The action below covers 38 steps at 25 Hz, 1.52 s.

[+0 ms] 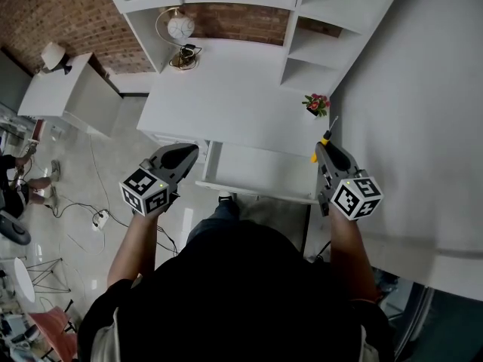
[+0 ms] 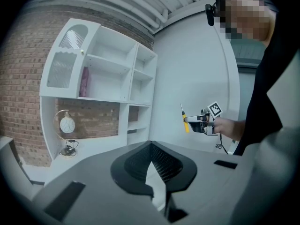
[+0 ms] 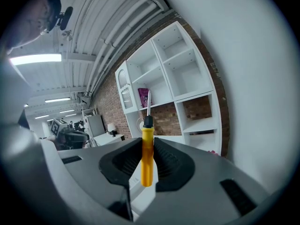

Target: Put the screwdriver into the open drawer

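The right gripper (image 3: 147, 143) has its jaws clamped on the screwdriver (image 3: 147, 164). They hold it low on the yellow handle. The handle stands upright between the pads, with a black collar above it, and the thin steel shaft points up and ahead of the jaws. The left gripper (image 2: 151, 147) has its jaws closed tip to tip, with only a sliver of light showing below the tips.

In the head view the drawer (image 1: 260, 170) stands pulled out between the two grippers and below them. Its white floor is in plain view. The left gripper (image 1: 189, 151) sits just off the drawer's left side, and the right gripper (image 1: 323, 146) is at its right side. There the screwdriver (image 1: 325, 136) juts ahead over the right rim. The front edge is the part of the drawer closest to the person.

Ahead of both sets of jaws the white desk (image 1: 226, 96) spreads open. A small flower pot (image 1: 315, 105) is just ahead of the right jaws. A round clock (image 1: 179, 27) stands far ahead of the left jaws, by the brick wall.

A plain white wall (image 1: 423, 89) runs close along the right of the right jaws. Beyond the desk, the shelf cubbies (image 3: 183, 74) rise, and one of them holds a pink thing (image 3: 143, 96).
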Each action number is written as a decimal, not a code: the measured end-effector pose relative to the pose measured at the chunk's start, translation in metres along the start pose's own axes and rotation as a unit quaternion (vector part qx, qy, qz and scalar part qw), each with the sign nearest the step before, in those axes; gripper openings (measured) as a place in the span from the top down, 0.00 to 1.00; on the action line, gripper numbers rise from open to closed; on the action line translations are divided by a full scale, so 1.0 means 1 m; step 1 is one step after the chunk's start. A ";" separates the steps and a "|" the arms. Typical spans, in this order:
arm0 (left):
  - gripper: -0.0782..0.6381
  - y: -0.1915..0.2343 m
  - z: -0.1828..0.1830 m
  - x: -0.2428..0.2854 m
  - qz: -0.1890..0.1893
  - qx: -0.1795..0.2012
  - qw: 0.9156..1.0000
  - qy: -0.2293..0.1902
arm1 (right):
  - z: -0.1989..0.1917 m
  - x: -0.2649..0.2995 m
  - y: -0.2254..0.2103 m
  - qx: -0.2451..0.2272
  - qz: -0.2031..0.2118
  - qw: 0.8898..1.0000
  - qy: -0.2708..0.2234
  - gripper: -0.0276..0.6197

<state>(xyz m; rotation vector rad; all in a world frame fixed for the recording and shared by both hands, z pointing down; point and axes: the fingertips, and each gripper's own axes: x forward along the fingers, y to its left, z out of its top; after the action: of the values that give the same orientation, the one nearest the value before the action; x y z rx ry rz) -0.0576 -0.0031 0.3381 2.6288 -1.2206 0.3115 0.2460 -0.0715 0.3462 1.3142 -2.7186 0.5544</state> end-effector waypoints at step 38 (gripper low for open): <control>0.87 0.091 0.001 0.064 -0.024 -0.020 0.999 0.017 | -0.010 0.100 -0.034 0.015 -0.020 0.999 0.033 0.83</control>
<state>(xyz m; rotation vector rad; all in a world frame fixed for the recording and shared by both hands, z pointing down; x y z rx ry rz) -0.0875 -0.1069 0.3658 2.6030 -1.1398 0.3174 0.2079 -0.1619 0.3869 1.3288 -2.6345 0.6260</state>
